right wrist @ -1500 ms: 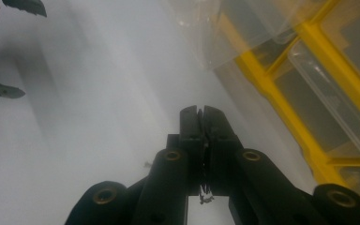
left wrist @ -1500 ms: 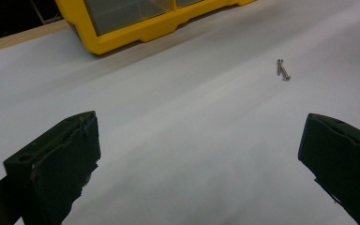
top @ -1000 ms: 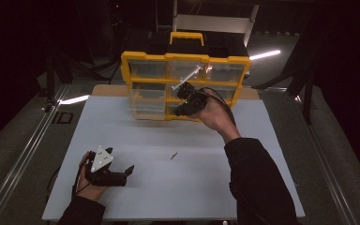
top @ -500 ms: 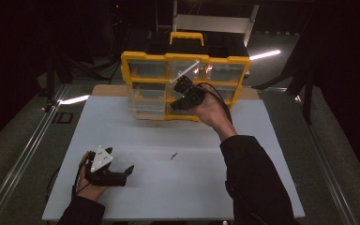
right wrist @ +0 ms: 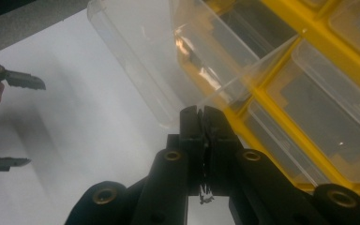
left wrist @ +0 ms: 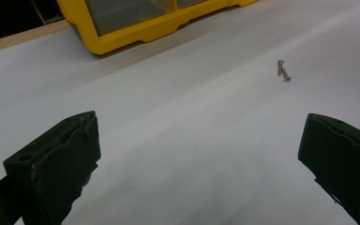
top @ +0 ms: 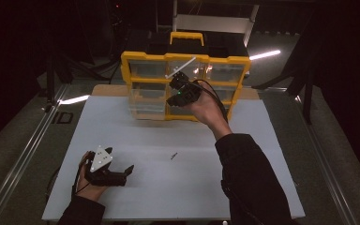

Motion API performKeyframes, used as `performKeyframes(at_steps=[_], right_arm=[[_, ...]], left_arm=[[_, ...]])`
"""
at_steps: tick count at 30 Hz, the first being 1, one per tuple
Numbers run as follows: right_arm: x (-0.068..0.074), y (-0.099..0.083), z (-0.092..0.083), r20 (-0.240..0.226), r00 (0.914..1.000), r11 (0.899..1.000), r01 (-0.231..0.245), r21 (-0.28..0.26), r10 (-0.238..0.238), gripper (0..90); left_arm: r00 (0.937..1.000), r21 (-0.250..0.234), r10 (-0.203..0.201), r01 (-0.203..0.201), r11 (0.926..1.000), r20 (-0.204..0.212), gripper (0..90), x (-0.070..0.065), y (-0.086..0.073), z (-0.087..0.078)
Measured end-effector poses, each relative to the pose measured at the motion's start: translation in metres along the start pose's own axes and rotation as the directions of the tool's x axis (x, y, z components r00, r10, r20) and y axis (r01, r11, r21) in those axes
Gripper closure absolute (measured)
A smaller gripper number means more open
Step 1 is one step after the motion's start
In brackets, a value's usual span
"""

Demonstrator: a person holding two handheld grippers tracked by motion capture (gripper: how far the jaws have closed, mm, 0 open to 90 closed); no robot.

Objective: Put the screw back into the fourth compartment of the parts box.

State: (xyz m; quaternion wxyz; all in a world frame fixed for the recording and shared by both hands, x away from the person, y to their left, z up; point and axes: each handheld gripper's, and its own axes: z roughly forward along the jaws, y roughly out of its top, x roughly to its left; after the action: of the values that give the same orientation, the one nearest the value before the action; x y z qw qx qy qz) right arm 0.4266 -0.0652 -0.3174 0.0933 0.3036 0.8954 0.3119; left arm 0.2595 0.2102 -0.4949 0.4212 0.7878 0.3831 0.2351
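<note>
A yellow organizer (top: 145, 58) with clear drawers stands at the back of the white table. My right gripper (top: 178, 90) is raised in front of its middle drawers. In the right gripper view its jaws (right wrist: 205, 115) are shut on the rim of a clear plastic drawer (right wrist: 136, 61), which is drawn out and tilted away from the yellow frame (right wrist: 281, 108). My left gripper (top: 124, 172) rests on the table at the front left, open (left wrist: 201, 154), with nothing between its fingers. Two small screws (left wrist: 283, 71) lie on the sheet ahead of it, also visible mid-table (top: 173, 156).
The white sheet (top: 262, 178) covers the table, with metal rails along both sides. The organizer's bottom edge (left wrist: 136, 33) sits beyond the left gripper. The left gripper's open fingers (right wrist: 23, 80) appear far off in the right gripper view.
The right hand has lifted a little and shifted slightly left in front of the organizer, still clamped. The left hand has stayed where it was.
</note>
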Motion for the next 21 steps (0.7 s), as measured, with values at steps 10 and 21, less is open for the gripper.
performKeyframes(at_steps=[10,21], right_arm=[[0.002,0.007,-0.001,0.021,0.9997,1.000,-0.011,-0.007,0.011,87.5],[0.008,0.016,0.001,0.041,0.9990,1.000,-0.019,-0.014,0.020,87.5]], left_arm=[[1.0000,-0.001,-0.001,0.001,1.0000,0.001,0.0,0.000,0.000,0.000],[1.0000,-0.003,-0.002,0.002,1.0000,0.000,0.0,0.001,0.000,0.000]])
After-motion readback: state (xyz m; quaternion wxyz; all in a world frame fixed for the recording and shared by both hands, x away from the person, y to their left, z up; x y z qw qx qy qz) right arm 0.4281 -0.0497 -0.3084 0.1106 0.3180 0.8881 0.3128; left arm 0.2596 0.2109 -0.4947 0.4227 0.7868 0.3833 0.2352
